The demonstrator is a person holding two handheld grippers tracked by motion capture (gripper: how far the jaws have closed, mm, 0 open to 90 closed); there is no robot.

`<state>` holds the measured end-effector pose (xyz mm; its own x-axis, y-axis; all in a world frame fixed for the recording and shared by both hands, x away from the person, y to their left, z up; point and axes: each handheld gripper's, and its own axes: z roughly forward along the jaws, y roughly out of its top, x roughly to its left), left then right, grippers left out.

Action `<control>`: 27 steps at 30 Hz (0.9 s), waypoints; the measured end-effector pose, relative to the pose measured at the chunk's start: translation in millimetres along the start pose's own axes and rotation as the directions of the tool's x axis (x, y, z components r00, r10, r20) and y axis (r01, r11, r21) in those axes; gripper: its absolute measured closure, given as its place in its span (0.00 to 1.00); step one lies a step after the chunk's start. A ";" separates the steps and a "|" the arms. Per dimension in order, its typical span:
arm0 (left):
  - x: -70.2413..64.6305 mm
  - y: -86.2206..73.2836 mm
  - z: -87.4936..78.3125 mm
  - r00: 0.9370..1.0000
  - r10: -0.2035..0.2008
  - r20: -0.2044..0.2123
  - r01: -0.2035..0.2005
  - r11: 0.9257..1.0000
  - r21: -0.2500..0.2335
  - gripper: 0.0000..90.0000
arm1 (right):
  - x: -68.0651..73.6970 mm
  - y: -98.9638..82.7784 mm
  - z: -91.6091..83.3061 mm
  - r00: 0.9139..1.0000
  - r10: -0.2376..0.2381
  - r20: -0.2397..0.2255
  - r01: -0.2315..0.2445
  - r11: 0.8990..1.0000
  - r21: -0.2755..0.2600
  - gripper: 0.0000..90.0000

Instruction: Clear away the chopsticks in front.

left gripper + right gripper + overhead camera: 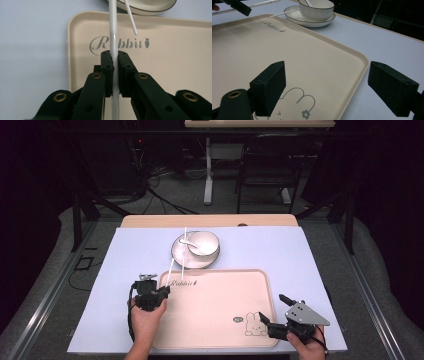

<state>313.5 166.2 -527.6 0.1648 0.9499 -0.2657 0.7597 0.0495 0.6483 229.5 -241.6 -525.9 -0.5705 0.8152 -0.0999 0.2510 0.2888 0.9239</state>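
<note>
Left tool [114,65] clamping chopstick [113,27] lengthwise

Table [150,221] under blue mat [125,270]

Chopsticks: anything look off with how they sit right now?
Yes. The pair is split: one chopstick is clamped in the left gripper over the tray, while the other chopstick leans on the plate rim, its tip overhanging the tray. Nothing spilled or damaged.
</note>
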 end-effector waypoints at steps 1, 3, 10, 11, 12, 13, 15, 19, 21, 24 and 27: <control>-0.8 -2.0 0.0 1.000 0.006 -0.003 -0.006 1.000 0.004 0.94 | 0.0 0.0 0.0 1.000 -0.001 -0.002 0.001 1.000 0.000 0.16; -1.4 -5.2 0.6 1.000 0.015 -0.014 -0.015 1.000 0.004 0.94 | 0.1 0.0 0.3 1.000 -0.003 -0.003 0.003 1.000 0.001 0.16; 4.7 -13.4 6.0 0.999 -0.013 -0.037 0.014 1.000 0.026 0.94 | 0.3 -0.1 0.4 1.000 -0.004 -0.001 0.004 1.000 0.001 0.16; 6.2 -14.0 6.0 0.999 -0.019 -0.036 0.020 0.999 0.028 0.94 | 0.3 -0.1 0.3 1.000 -0.004 -0.001 0.004 1.000 0.001 0.16; 7.0 -14.7 6.1 0.999 -0.021 -0.041 0.023 0.999 0.028 0.94 | 0.3 -0.1 0.3 1.000 -0.004 -0.002 0.004 1.000 0.000 0.16; 7.5 -15.1 6.1 0.999 -0.022 -0.043 0.023 0.999 0.028 0.94 | 0.3 0.0 0.2 1.000 -0.003 -0.003 0.003 1.000 0.000 0.16; 8.0 -16.6 5.8 0.999 -0.024 -0.047 0.025 0.999 0.033 0.94 | 0.3 0.0 0.4 1.000 -0.003 -0.003 0.003 1.000 -0.001 0.16; 7.3 -19.5 6.7 0.998 -0.019 -0.051 0.022 0.999 0.046 0.94 | 0.4 0.1 0.3 1.000 -0.005 -0.004 0.005 1.000 -0.001 0.16; 6.7 -20.7 7.1 0.998 -0.021 -0.055 0.024 0.998 0.051 0.94 | 0.3 0.0 0.3 1.000 -0.004 -0.004 0.004 1.000 0.000 0.16; 6.8 -21.3 7.3 0.998 -0.014 -0.065 0.018 0.998 0.057 0.94 | 0.3 0.0 0.3 1.000 -0.004 -0.004 0.004 1.000 0.000 0.16; 5.7 -20.7 7.8 0.996 -0.002 -0.086 0.007 0.998 0.057 0.94 | -0.1 0.0 0.3 1.000 -0.003 -0.004 0.003 1.000 0.002 0.16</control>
<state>303.7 168.1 -548.1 0.1089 0.9728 -0.2044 0.7956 0.0380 0.6047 229.8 -241.6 -526.0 -0.5745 0.8122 -0.1013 0.2504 0.2923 0.9229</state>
